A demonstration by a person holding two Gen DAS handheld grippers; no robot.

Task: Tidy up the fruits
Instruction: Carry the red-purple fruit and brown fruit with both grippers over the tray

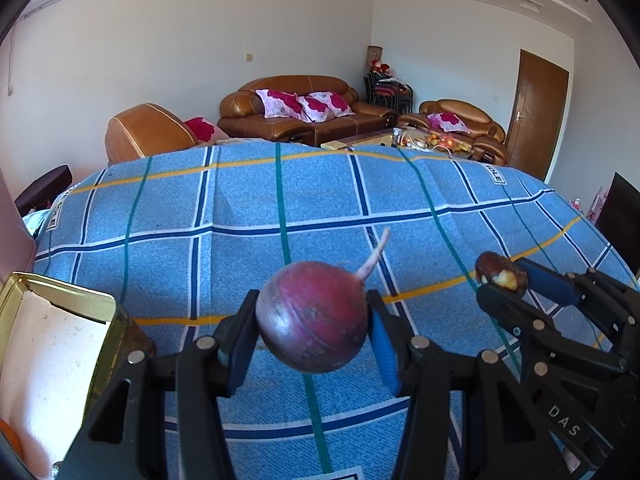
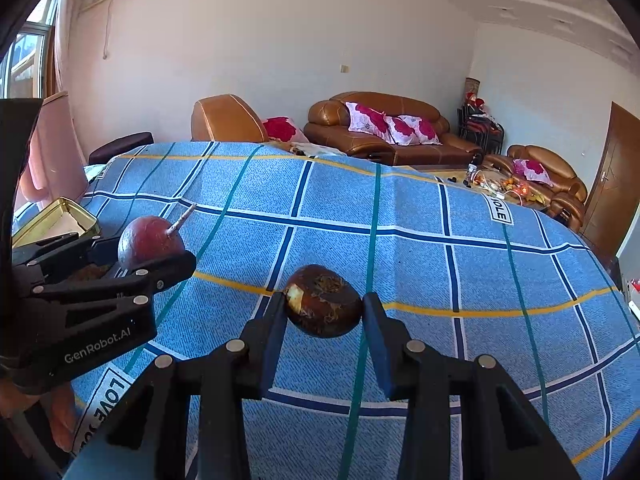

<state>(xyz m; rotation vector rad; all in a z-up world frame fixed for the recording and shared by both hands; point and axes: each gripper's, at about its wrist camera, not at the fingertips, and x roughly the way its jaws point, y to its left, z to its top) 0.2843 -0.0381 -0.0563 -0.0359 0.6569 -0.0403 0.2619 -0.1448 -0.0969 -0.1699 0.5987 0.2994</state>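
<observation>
Red radish [image 1: 312,320] clamped in left gripper [image 1: 312,332], brown bulb [image 2: 323,301] in right gripper [image 2: 323,312]; tin [image 1: 60,344] interior washed-out.

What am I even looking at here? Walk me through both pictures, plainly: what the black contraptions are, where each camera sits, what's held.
There is no robot. A person holds a two-fingered black tool in each hand, and a fisheye camera on each tool looks forward along its fingers, which is why the room looks curved.

The left wrist picture comes from the left tool. It is shut on a round reddish-purple radish with a thin pale root. The right tool shows at that picture's right side.

The right wrist picture comes from the right tool. It is shut on a small dark brown fruit with a pale damaged patch; I cannot name it.

Below both lies a blue checked cloth over the surface. At the left sits an open gold-rimmed tin. Behind are brown sofas.
</observation>
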